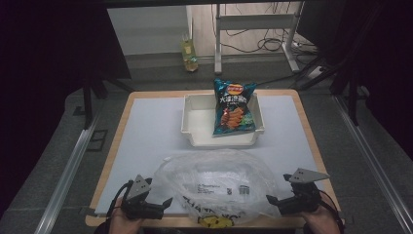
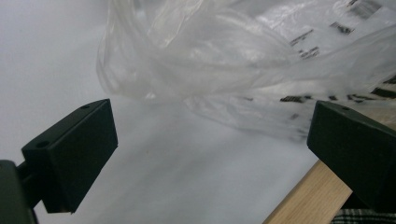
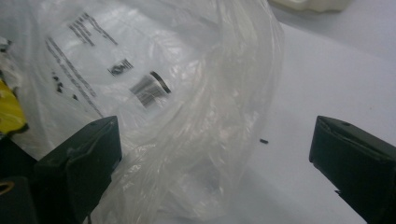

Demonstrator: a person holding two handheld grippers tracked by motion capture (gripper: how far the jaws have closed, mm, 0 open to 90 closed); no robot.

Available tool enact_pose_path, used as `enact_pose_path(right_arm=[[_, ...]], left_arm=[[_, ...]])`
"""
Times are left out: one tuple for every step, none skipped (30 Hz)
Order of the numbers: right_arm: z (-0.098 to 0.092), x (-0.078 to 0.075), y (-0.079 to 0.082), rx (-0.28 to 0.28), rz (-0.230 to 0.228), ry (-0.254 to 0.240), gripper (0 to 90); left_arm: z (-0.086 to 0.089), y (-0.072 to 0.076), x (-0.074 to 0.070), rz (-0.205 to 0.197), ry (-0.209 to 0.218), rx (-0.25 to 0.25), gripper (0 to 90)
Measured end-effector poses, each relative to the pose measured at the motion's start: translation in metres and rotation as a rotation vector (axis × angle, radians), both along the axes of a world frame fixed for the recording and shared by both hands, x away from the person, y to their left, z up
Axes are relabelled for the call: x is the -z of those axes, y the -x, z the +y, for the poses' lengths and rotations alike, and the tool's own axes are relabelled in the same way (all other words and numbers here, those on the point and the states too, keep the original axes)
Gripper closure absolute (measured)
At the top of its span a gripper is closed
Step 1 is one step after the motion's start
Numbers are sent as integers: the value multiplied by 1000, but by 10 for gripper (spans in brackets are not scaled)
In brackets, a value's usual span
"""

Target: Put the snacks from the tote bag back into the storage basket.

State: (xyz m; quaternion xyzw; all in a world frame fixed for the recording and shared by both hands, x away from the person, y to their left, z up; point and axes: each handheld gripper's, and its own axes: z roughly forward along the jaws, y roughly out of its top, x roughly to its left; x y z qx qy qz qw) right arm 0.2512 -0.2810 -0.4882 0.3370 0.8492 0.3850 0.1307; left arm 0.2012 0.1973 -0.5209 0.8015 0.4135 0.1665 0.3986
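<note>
High view: the left claw point(image 1: 165, 204) and right claw point(image 1: 272, 201) sit at the table's point(image 1: 146, 126) near edge, both wide open and holding nothing, flanking a clear plastic bag point(image 1: 216, 183). Beyond it, a chip bag point(image 1: 234, 107) leans in a white tray point(image 1: 195, 131).

My plastic bag point(image 1: 219, 187) lies between my left gripper point(image 1: 168, 201) and right gripper point(image 1: 269, 199) — behind it, a chip bag point(image 1: 234, 108) in the tray point(image 1: 195, 122).

grey floor point(image 1: 44, 161), white desk legs point(image 1: 253, 22), tangled cables point(image 1: 265, 45), dark surroundings.

One plastic bag point(image 1: 216, 187), one chip packet point(image 1: 234, 108), one tray point(image 1: 194, 122).
</note>
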Motion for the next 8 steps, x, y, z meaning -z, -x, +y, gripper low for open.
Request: enact_pose_path(right_arm=[[-1,1,0,5,2,6,25],[-2,3,-1,5,4,11,26],[-3,4,-2,8,11,13,26],[-3,5,-3,9,14,12,26],[-4,6,-4,9,16,14,26],[-4,7,-4,8,20,15,26],[-4,8,-4,9,24,17,26],[-4,8,-5,6,21,19,26]], left_arm=[[0,0,1,6,-2,-1,14],[0,-1,1,11,-5,-1,15],[-1,-1,1,13,-9,1,15],[-1,-1,2,14,-12,2,15],[-2,-1,2,15,-13,5,15],[-2,-1,2,15,-16,6,15],[-2,-2,2,14,-17,7,15],[-3,-2,2,13,-16,7,16]])
